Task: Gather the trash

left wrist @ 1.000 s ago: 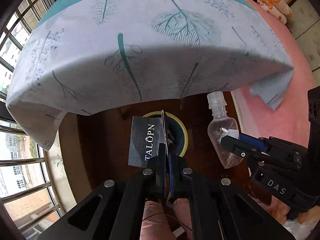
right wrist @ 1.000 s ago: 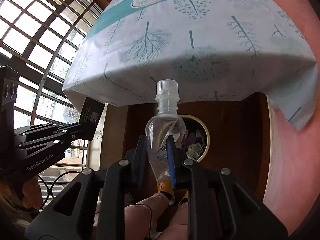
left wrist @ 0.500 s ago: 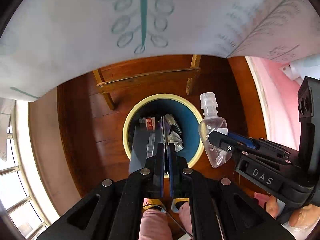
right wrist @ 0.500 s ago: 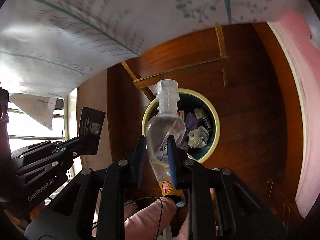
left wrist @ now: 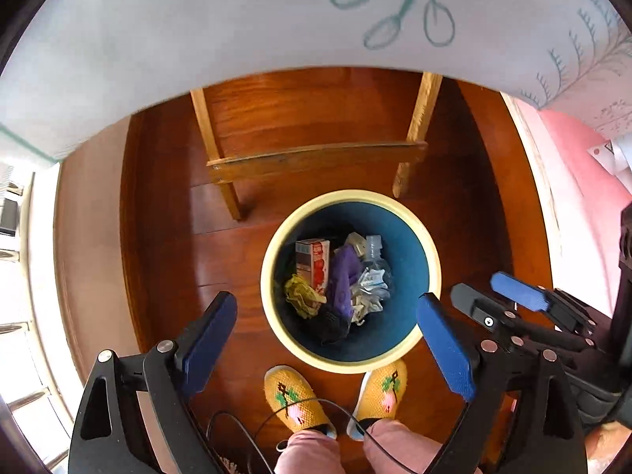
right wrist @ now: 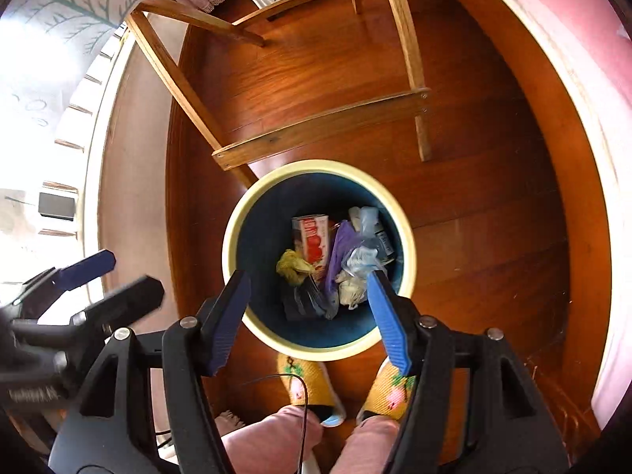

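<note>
A round bin with a cream rim [left wrist: 428,252] [right wrist: 233,233] and blue inside stands on the wooden floor. In it lie a clear plastic bottle [left wrist: 373,264] [right wrist: 365,245], a red carton [left wrist: 314,260] [right wrist: 312,237], a dark wrapper [right wrist: 302,296], purple, yellow and white scraps. My left gripper [left wrist: 328,320] is open and empty above the bin's near edge; it also shows in the right wrist view [right wrist: 114,276]. My right gripper [right wrist: 308,290] is open and empty above the bin; it also shows in the left wrist view [left wrist: 486,292].
A wooden table frame [left wrist: 316,158] [right wrist: 316,126] stands just behind the bin under a leaf-print tablecloth [left wrist: 237,19]. The person's yellow slippers [left wrist: 296,399] [right wrist: 391,391] are at the bin's near side. A pink cover [left wrist: 580,197] is at the right, a window [right wrist: 39,118] at the left.
Both grippers have opened over the bin. The bottle and the dark wrapper have dropped into it. Both cameras have tilted down toward the floor.
</note>
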A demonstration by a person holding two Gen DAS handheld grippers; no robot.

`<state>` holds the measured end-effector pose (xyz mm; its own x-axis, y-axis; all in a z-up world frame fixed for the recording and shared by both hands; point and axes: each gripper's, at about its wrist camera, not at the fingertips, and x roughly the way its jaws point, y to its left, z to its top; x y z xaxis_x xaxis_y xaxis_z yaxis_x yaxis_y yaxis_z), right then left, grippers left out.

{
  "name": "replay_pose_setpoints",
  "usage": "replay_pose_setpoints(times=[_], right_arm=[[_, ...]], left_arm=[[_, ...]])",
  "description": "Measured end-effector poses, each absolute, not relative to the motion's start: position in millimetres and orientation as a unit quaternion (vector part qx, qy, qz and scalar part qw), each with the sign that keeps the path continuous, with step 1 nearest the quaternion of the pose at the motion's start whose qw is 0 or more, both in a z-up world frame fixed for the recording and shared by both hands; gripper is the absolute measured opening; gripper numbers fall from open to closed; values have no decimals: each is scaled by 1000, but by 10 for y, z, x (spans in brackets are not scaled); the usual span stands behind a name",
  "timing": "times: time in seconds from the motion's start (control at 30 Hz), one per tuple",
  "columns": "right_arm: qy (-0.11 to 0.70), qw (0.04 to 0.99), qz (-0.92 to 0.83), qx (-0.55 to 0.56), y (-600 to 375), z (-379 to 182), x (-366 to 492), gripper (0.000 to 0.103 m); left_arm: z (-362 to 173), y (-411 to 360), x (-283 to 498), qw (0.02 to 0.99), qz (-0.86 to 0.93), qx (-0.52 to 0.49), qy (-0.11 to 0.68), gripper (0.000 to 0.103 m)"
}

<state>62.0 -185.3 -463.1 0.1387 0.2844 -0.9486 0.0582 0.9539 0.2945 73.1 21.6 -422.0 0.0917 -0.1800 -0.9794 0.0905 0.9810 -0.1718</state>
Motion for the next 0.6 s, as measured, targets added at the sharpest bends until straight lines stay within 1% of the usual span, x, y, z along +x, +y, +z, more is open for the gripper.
replay_pose_setpoints(times=[0.2, 0.6], right_arm=[[635, 761, 75, 113, -1834, -4479, 585, 60], [621, 775, 71, 97, -1837, -3891, 545, 61]], left_arm=[[-3966, 264, 678, 756, -80, -37, 648, 93], [-3187, 309, 622, 782, -62, -36, 619, 93]])
